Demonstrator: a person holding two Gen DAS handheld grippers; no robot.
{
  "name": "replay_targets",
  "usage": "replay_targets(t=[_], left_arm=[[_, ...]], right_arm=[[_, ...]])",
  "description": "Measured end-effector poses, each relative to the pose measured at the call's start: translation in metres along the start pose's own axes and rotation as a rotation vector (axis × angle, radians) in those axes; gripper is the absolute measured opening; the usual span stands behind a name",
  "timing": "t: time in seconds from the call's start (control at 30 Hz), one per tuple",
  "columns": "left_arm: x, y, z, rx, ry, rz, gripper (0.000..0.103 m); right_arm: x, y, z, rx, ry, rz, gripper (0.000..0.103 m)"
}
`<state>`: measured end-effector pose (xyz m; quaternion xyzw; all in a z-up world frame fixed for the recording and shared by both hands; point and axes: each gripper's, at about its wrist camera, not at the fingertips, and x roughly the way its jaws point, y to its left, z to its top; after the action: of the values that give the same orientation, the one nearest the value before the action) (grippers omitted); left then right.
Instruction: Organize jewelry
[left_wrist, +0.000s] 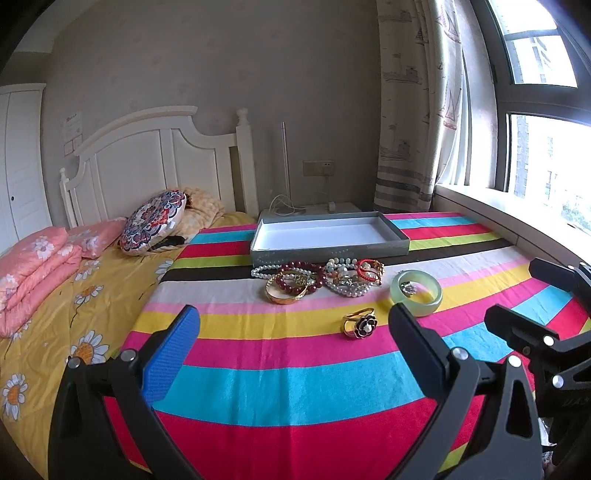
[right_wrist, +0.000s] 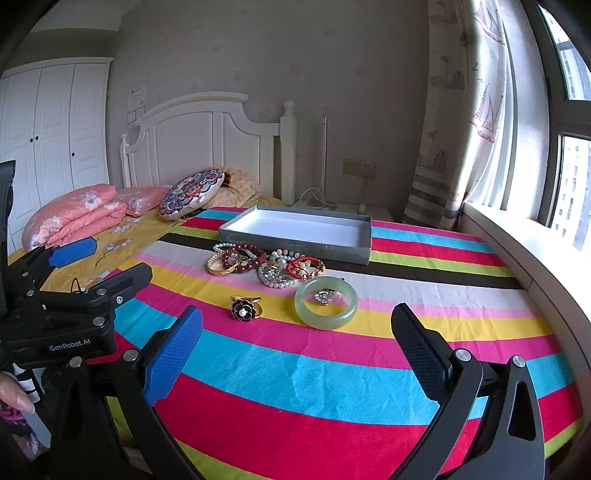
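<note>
Both the left gripper (left_wrist: 293, 350) and right gripper (right_wrist: 297, 347) hold fingers spread wide over the striped cloth (left_wrist: 295, 387), near the black flower-shaped, maybe gold, ring (left_wrist: 360, 324).

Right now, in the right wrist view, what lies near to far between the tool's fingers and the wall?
Flower ring → green bangle → pile of bead bracelets → empty tray.

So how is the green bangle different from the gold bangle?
The green bangle is thick, pale and milky; the gold bangle is thin, shiny metal. The green bangle lies apart from the heap, with a small sparkly ring inside it; the gold bangle sits tangled in the heap with the dark red beads. Both lie flat on the striped cloth, outside the tray.
</note>
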<state>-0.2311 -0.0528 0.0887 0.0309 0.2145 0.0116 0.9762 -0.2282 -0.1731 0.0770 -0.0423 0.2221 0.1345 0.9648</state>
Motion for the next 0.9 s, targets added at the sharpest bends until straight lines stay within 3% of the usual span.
replay_targets(t=[0.9], left_arm=[[-0.0038, 0.0063, 0.0002, -0.019, -0.028, 0.010, 0.101]], right_arm=[[-0.0007, 0.0012, -0.0028, -0.003, -0.012, 0.013, 0.099]])
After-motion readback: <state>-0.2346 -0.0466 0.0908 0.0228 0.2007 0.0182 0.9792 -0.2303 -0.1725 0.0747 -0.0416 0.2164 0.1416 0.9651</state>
